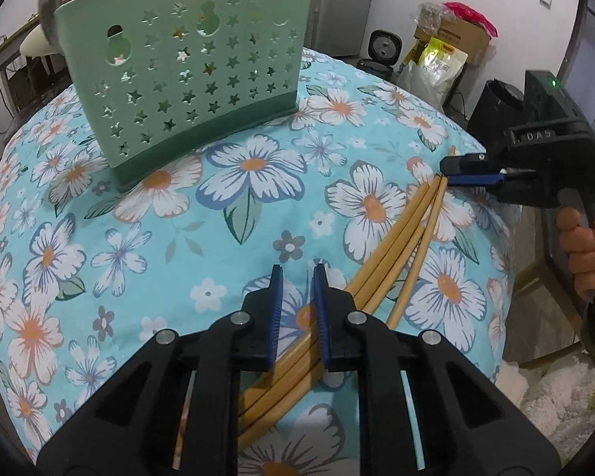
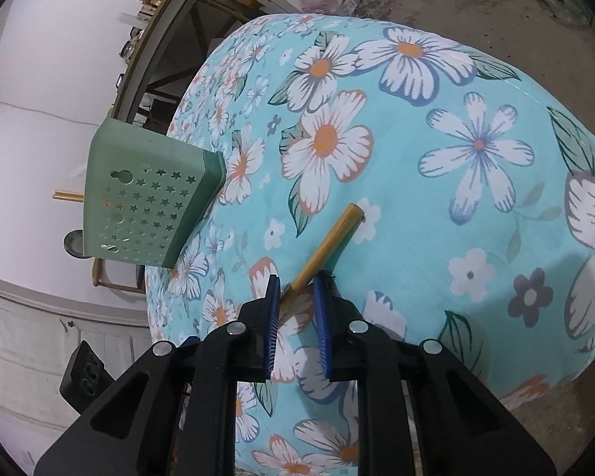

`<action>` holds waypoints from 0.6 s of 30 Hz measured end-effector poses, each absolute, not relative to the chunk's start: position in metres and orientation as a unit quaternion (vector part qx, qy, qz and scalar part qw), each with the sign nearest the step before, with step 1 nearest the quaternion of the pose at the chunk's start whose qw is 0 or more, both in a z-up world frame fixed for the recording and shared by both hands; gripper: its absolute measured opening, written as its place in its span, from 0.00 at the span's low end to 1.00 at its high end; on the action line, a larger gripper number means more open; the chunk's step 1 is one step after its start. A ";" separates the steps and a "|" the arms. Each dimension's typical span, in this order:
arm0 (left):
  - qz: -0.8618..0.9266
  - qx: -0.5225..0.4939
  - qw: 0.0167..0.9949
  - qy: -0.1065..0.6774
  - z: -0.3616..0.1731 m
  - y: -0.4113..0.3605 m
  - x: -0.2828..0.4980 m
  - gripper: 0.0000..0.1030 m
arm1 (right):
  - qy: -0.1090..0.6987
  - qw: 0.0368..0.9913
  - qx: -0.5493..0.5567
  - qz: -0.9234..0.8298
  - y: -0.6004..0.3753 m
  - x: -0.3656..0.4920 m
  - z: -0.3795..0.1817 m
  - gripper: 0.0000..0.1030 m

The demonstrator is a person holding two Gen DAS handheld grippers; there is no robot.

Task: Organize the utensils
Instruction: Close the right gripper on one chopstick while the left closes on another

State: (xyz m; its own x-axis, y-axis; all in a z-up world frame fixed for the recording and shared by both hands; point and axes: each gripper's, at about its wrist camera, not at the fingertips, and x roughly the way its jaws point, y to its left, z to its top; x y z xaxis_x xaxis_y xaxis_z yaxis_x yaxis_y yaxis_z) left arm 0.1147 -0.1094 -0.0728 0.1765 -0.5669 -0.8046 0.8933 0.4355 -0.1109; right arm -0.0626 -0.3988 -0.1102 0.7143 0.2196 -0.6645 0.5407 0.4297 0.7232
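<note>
Several bamboo chopsticks (image 1: 392,234) lie fanned on the floral tablecloth (image 1: 178,238). My left gripper (image 1: 297,277) hovers over their near ends, jaws a little apart, holding nothing. My right gripper (image 1: 450,172) comes in from the right with its jaws at the chopsticks' far ends. In the right wrist view one chopstick (image 2: 329,246) runs between the right gripper's (image 2: 296,281) blue fingers (image 2: 273,309), which look apart. A green star-punched utensil holder (image 1: 186,75) stands at the back left; it also shows in the right wrist view (image 2: 146,198), with chopstick ends sticking out of it.
A metal spoon or ladle (image 1: 49,4) sticks out of the holder's left side. Boxes and bags (image 1: 444,51) stand on the floor beyond the table's right edge. A shelf frame (image 2: 166,39) stands behind the table.
</note>
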 end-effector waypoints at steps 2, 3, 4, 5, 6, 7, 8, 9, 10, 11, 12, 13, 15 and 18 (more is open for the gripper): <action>-0.494 0.204 0.739 0.411 -0.074 -0.112 0.114 0.14 | 0.363 0.764 0.523 -0.102 -0.399 -0.057 -0.111 0.16; -0.494 0.205 0.739 0.410 -0.074 -0.113 0.115 0.14 | 0.363 0.764 0.524 -0.101 -0.399 -0.056 -0.111 0.16; -0.494 0.206 0.738 0.410 -0.074 -0.112 0.114 0.14 | 0.363 0.764 0.524 -0.101 -0.399 -0.056 -0.111 0.16; -0.494 0.208 0.737 0.410 -0.073 -0.113 0.114 0.14 | 0.364 0.763 0.524 -0.101 -0.400 -0.055 -0.111 0.16; -0.495 0.209 0.737 0.411 -0.072 -0.113 0.114 0.14 | 0.364 0.763 0.524 -0.100 -0.400 -0.054 -0.111 0.16; -0.496 0.209 0.736 0.410 -0.072 -0.113 0.115 0.14 | 0.365 0.763 0.524 -0.099 -0.400 -0.054 -0.111 0.16; -0.498 0.206 0.735 0.411 -0.070 -0.112 0.115 0.14 | 0.365 0.763 0.524 -0.097 -0.400 -0.053 -0.110 0.16; -0.499 0.203 0.735 0.412 -0.069 -0.112 0.117 0.14 | 0.365 0.765 0.521 -0.095 -0.400 -0.054 -0.109 0.16; -0.501 0.198 0.734 0.414 -0.068 -0.111 0.118 0.14 | 0.365 0.765 0.521 -0.095 -0.400 -0.054 -0.109 0.16; -0.505 0.189 0.732 0.417 -0.066 -0.111 0.119 0.14 | 0.365 0.765 0.522 -0.095 -0.401 -0.055 -0.110 0.16; -0.507 0.185 0.730 0.419 -0.065 -0.111 0.120 0.14 | 0.365 0.765 0.523 -0.094 -0.401 -0.056 -0.110 0.16; -0.508 0.184 0.729 0.419 -0.064 -0.111 0.119 0.14 | 0.365 0.764 0.523 -0.093 -0.402 -0.056 -0.111 0.16; -0.516 0.186 0.725 0.417 -0.063 -0.115 0.117 0.14 | 0.365 0.764 0.524 -0.090 -0.403 -0.055 -0.112 0.15; -0.521 0.186 0.718 0.422 -0.065 -0.123 0.114 0.14 | 0.368 0.767 0.519 -0.086 -0.402 -0.052 -0.111 0.15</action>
State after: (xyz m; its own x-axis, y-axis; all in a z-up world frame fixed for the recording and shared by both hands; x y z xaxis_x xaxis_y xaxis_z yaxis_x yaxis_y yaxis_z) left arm 0.1140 -0.1228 -0.0648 0.0993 -0.5910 -0.8005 0.9058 0.3868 -0.1732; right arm -0.0521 -0.4021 -0.1106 0.7145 0.2495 -0.6536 0.5136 0.4473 0.7322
